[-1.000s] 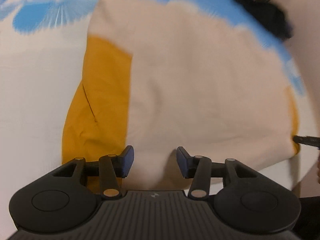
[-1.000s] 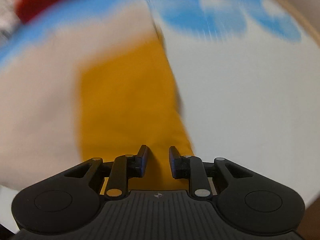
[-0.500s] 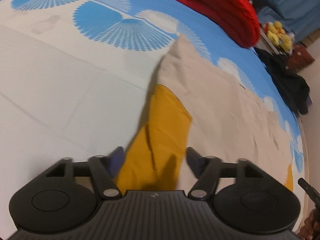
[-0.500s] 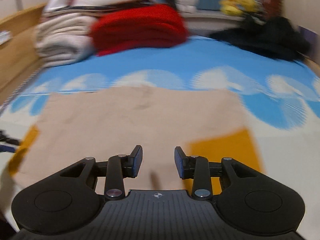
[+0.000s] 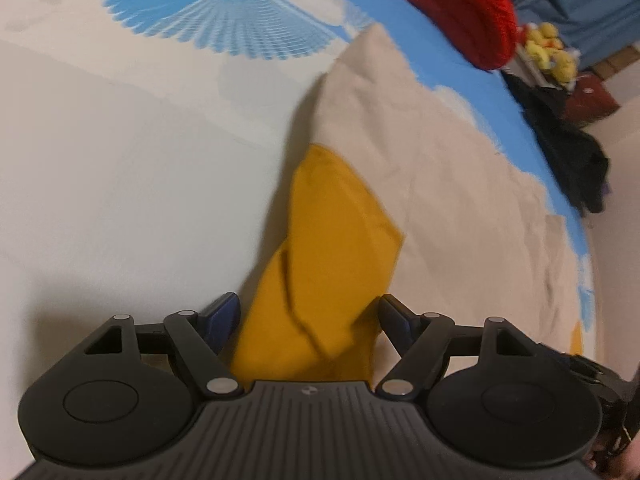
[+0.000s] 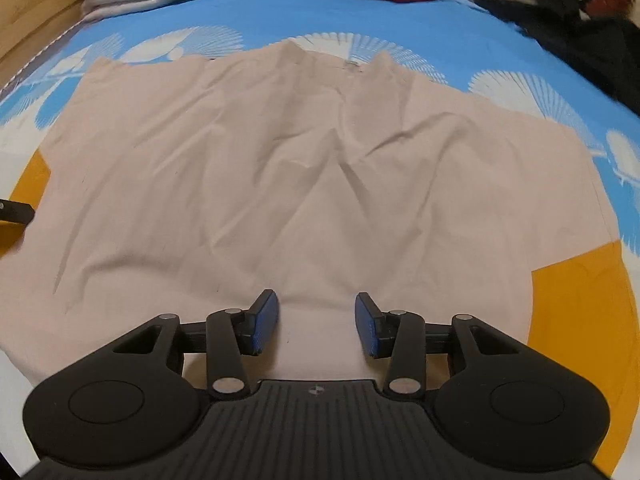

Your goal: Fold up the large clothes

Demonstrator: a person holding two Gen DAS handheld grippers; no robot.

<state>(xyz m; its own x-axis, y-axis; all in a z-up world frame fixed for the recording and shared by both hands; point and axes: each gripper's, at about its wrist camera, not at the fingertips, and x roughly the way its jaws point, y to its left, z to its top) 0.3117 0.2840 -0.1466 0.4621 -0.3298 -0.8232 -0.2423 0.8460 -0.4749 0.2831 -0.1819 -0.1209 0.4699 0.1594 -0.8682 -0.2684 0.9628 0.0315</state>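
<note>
The bed sheet (image 6: 400, 20), blue with white fan shapes, carried the beige garment (image 6: 280, 168) spread flat with its back up, seemingly ready for a first fold. An orange sleeve (image 5: 332, 264) ran out at each side. The left gripper (image 5: 308, 320) stood with jaws wide apart around its sleeve, though blur hid whether the pads touched cloth. The right gripper (image 6: 316, 322) hung parted and empty over the near hem, probably placed to pinch that edge.
</note>
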